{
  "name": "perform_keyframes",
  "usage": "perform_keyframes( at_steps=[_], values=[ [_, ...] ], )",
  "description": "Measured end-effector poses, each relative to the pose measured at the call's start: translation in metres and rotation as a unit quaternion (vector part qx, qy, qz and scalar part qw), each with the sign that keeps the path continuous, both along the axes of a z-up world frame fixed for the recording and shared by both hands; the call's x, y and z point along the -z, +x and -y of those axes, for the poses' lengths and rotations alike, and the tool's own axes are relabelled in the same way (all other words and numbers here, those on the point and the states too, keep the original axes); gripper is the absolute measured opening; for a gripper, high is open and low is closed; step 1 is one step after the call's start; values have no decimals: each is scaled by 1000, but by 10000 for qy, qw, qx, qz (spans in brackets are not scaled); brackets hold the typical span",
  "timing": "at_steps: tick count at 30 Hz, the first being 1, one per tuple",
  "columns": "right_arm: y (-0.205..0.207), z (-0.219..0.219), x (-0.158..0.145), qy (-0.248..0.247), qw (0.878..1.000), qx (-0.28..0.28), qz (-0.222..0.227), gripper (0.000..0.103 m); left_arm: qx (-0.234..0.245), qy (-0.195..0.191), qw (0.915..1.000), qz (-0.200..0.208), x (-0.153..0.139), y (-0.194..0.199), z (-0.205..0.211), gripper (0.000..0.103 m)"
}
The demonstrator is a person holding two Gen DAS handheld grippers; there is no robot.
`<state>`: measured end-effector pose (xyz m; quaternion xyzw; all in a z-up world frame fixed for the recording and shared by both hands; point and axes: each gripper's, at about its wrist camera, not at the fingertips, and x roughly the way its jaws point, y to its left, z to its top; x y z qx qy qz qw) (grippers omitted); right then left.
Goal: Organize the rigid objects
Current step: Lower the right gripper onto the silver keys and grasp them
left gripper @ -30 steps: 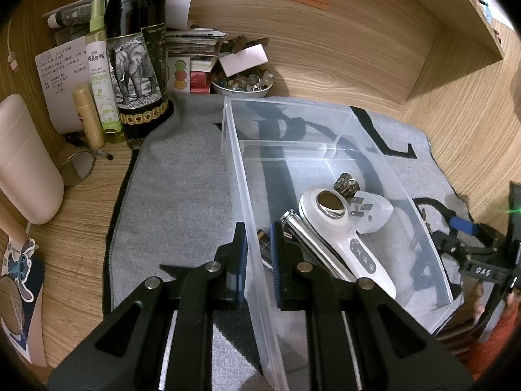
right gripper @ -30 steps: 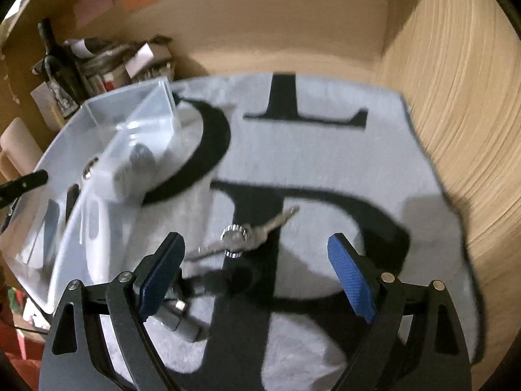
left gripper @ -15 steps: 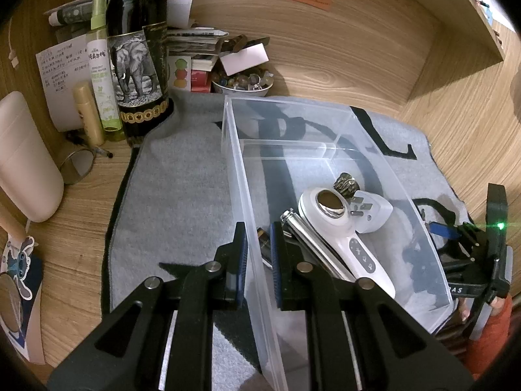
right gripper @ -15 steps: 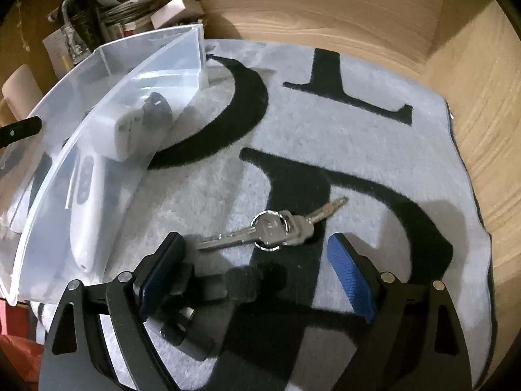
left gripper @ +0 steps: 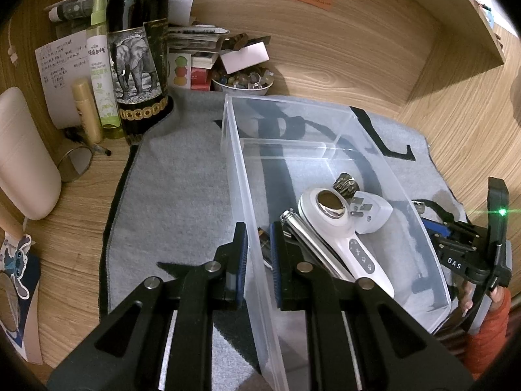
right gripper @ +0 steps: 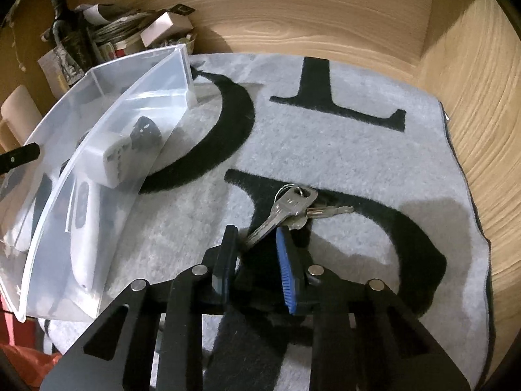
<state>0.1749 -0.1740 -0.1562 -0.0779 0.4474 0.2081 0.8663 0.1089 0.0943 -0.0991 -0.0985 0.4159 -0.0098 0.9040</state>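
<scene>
The left wrist view looks down along its fingers, close over the clear plastic storage bin (left gripper: 329,150); the right wrist view shares that bin (right gripper: 107,123) from its other side.

Mat (right gripper: 325,150) grey with black letters; bin (left gripper: 325,123) clear; keys (right gripper: 289,208) silver; device (left gripper: 345,238) white; bottle (left gripper: 136,58) dark with elephant label and gold band; gripper pads (right gripper: 286,277) blue; desk (left gripper: 358,49) light woodgrain.

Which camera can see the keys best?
The right wrist camera. The keys lie on the grey mat in plain sight, one blade between the right gripper's fingers. The left wrist camera doesn't show the keys; there, the clear box stands in front of that spot.
</scene>
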Motion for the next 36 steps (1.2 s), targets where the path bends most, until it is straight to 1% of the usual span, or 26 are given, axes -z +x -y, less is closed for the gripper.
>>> perform_keyframes(
  at_steps=[3, 4, 6, 7, 8, 10, 11, 15, 16, 18, 21, 22, 23, 28, 34, 36],
  values=[
    [-1, -1, -2, -57, 10000, 3, -38, 22, 0, -6, 10000, -2, 0, 0, 0, 12],
    [1, 0, -2, -42, 9999, 26, -130, 25, -3, -10, 10000, -2, 0, 0, 0, 12],
    [4, 4, -5, 59, 9996, 95, -241, 34, 0, -4, 10000, -1, 0, 0, 0, 12],
    [7, 7, -8, 116, 9996, 189, -198, 42, 1, -2, 10000, -1, 0, 0, 0, 12],
    [8, 10, -10, 133, 9994, 286, -126, 47, 2, 1, 10000, -1, 0, 0, 0, 12],
    [11, 15, -12, 126, 9987, 487, -11, 48, 4, 7, 10000, -1, 0, 0, -1, 12],
    [14, 17, -12, 139, 9984, 543, -24, 48, 6, 18, 10000, -3, 0, 1, -1, 12],
    [29, 18, 1, 199, 9969, 719, -242, 48, 4, 53, 10000, -9, 0, 2, 0, 12],
    [31, 17, 3, 235, 9965, 762, -240, 51, 2, 50, 10000, -11, 0, 2, 0, 12],
    [31, 13, 3, 172, 9969, 755, -128, 49, 0, 49, 10000, -19, 0, 2, 0, 12],
    [28, 7, 4, 27, 9972, 748, 40, 41, 0, 51, 10000, -18, 0, 2, 0, 12],
    [27, 5, 4, -13, 9975, 699, 76, 34, -1, 53, 10000, -17, 0, 2, 0, 12],
    [25, 4, 3, -39, 9980, 625, 99, 29, -1, 53, 10000, -18, 0, 2, 0, 12],
    [15, 3, 1, -153, 9991, 393, 23, 28, 4, 54, 10000, -17, -1, 2, -1, 12],
    [14, 2, 4, -189, 9992, 339, 23, 29, -24, 37, 10000, -28, 0, 2, -2, 12],
    [16, 0, 6, -189, 9992, 358, 69, 27, -47, -14, 10000, -37, 0, 3, -3, 12]
  ],
)
